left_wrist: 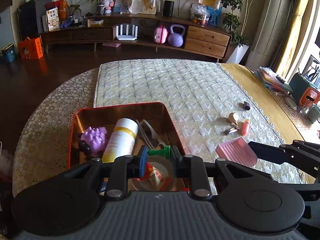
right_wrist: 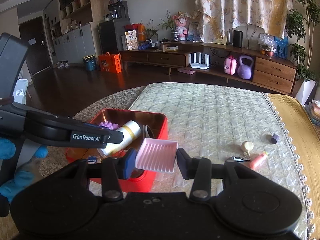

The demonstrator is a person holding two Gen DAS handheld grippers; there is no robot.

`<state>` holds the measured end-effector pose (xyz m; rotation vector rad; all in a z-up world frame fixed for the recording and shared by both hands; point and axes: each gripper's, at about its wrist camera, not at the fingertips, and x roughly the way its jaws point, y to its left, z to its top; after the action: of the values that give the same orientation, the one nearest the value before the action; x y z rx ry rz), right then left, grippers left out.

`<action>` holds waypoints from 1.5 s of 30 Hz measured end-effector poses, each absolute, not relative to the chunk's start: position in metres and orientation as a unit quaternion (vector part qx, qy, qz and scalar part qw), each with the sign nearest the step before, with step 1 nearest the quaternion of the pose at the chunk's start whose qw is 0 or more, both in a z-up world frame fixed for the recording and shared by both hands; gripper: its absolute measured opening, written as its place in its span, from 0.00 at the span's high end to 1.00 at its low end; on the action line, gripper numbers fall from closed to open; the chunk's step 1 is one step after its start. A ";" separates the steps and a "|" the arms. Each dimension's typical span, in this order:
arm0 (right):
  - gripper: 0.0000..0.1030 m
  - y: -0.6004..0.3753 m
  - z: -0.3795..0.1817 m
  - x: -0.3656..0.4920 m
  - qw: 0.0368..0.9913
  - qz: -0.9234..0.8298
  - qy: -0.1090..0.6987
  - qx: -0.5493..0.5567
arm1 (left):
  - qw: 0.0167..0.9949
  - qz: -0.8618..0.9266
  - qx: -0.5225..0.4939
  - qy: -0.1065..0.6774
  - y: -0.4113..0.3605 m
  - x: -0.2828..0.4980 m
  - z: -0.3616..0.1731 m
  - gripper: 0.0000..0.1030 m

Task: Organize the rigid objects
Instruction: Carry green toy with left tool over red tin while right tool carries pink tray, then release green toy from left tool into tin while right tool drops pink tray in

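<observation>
My left gripper (left_wrist: 159,156) is shut on a green chess piece (left_wrist: 160,151), which lies crosswise between the pads above the near part of the red tin box (left_wrist: 120,106). In the box lie a white bottle with a yellow band (left_wrist: 122,138), a purple spiky ball (left_wrist: 95,138), white utensils and a tape roll. My right gripper (right_wrist: 156,163) is shut on a pink ribbed soap dish (right_wrist: 157,154), held just right of the box (right_wrist: 158,134). In the right wrist view, one of the left gripper's fingers (right_wrist: 112,137) reaches over the box.
On the quilted mat (left_wrist: 170,84), to the right, lie a cream garlic-like piece (right_wrist: 247,146), a nail clipper (right_wrist: 241,158), an orange-pink tube (right_wrist: 259,160) and a small dark purple item (right_wrist: 275,138). A blue-gloved hand (right_wrist: 12,180) holds the left gripper. Clutter lines the table's far right edge.
</observation>
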<state>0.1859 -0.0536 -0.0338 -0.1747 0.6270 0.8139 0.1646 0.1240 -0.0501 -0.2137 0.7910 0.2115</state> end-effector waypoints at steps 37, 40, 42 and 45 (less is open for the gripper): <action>0.57 0.055 -0.096 0.234 0.830 0.404 0.349 -0.163 | 0.886 0.176 -0.100 0.417 0.230 0.240 -0.113 0.77; 0.56 0.053 -0.096 0.232 0.830 0.405 0.349 -0.160 | 0.886 0.176 -0.097 0.418 0.229 0.242 -0.114 0.77; 0.53 0.052 -0.094 0.231 0.829 0.407 0.351 -0.155 | 0.886 0.177 -0.094 0.419 0.228 0.243 -0.115 0.76; 0.52 0.050 -0.092 0.230 0.828 0.409 0.353 -0.150 | 0.887 0.177 -0.086 0.419 0.225 0.243 -0.115 0.76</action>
<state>0.2297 0.0495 -0.0919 -0.3175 0.7488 0.8691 0.2431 0.2253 -0.1153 -0.1786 0.8704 0.3671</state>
